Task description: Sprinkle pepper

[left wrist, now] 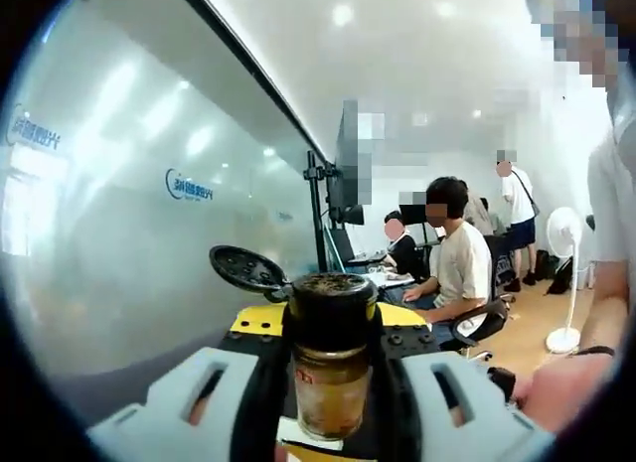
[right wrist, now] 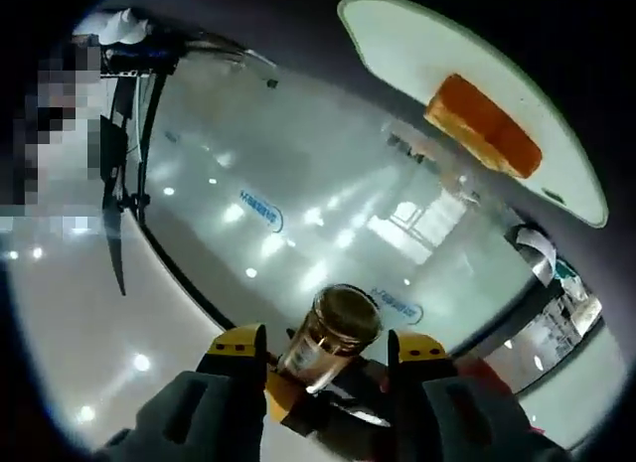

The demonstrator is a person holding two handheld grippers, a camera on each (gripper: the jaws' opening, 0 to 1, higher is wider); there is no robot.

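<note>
**Pepper jar held up, plate and toast waiting**

The left tool (left wrist: 328,383) pinches a pepper jar (left wrist: 330,368) by its glass body, jaws pressed against both sides. The jar stands upright along the tool's own line, its dark cap (left wrist: 333,295) with a flipped-open lid (left wrist: 246,268) pointing away from the camera. The glass shows brownish contents filling most of it.

In the right gripper view the same jar (right wrist: 333,338) sits between the yellow-tipped jaws of the right tool (right wrist: 326,368); whether these jaws press on the jar or merely flank it cannot be told. At the upper right of that view lies a pale plate (right wrist: 417,55) carrying a piece of toast (right wrist: 484,126), well apart from the jar.

The sprinkling likely has not begun: the jar must be carried over the toast and tipped cap-down. People sit at desks in the background.
</note>
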